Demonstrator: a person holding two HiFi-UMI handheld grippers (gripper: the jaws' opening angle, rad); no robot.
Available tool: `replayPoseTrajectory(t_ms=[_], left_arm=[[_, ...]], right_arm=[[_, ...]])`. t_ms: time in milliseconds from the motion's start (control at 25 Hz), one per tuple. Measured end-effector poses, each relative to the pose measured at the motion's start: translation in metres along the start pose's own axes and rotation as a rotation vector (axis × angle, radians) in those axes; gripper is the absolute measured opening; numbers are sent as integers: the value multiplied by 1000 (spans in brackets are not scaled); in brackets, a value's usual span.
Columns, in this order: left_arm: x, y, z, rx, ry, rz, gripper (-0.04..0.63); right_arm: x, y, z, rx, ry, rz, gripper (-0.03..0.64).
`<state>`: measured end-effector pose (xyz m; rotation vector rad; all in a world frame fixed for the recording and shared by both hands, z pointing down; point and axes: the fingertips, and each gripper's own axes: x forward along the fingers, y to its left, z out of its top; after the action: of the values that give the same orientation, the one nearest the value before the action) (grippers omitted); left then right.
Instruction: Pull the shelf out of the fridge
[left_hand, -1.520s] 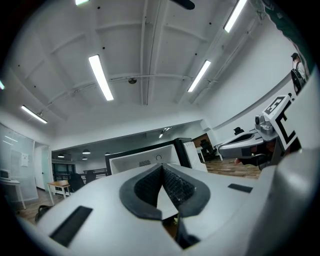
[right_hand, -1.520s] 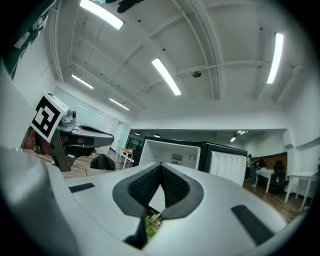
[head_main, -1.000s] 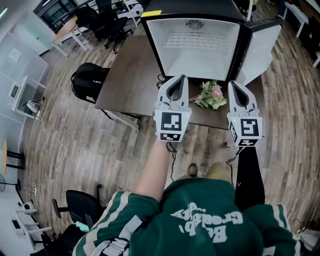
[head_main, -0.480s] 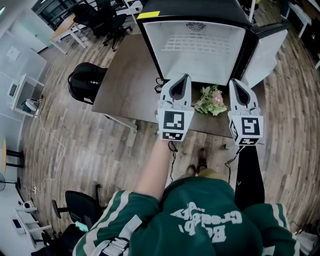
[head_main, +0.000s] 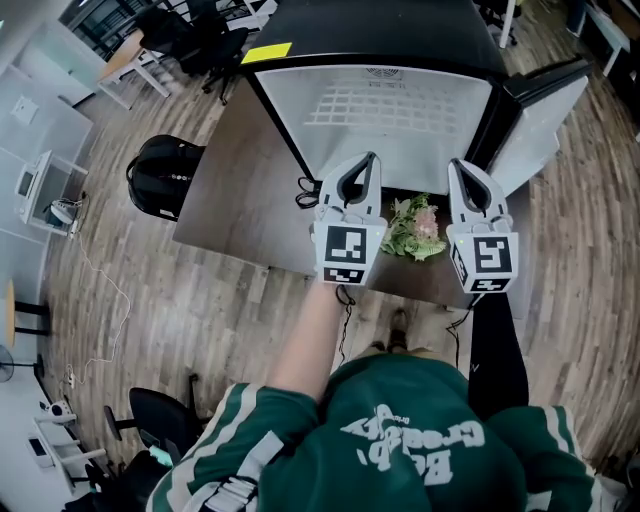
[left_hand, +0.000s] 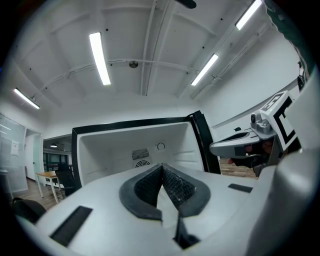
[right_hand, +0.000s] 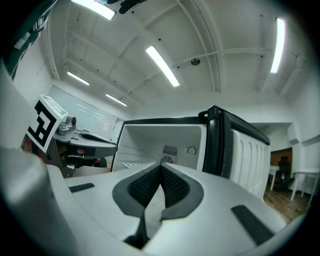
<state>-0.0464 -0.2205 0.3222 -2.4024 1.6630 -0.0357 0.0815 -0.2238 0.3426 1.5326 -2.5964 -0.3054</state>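
Shelf (head_main: 385, 105) inside open fridge (head_main: 400, 35), flowers (head_main: 415, 225) only in head view, left hand-held gripper (head_main: 370, 158) and right hand-held gripper (head_main: 455, 165) clenched empty

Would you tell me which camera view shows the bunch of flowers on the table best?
The head view: the flower bunch lies on the table before the open fridge. Neither gripper view shows it; both look into the fridge.

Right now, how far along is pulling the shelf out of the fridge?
Done: the door of the fridge stands open. In hand: nothing; the left hand-held gripper and the right hand-held gripper are both shut and empty, held in front of the fridge. Left: the shelf still sits inside, so reaching in, gripping it and pulling it out all remain.
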Motion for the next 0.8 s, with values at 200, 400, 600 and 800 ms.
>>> replayPoseTrajectory(t_ms=[200,400,600,800], left_arm=[[23,2,-13,-14,15,17,15],[37,10,-28,-277,13,27,15],[47,30,-53,-798,-47,41,17],[49,50,-76,-1114,-109,71,17]], right_arm=[[22,-13,-9,6,-12,29,9],[34,-20,-11,9,-25,39,9],[44,-24,-11,17,-37,34,9],[49,-26,-13,5,-30,26,9]])
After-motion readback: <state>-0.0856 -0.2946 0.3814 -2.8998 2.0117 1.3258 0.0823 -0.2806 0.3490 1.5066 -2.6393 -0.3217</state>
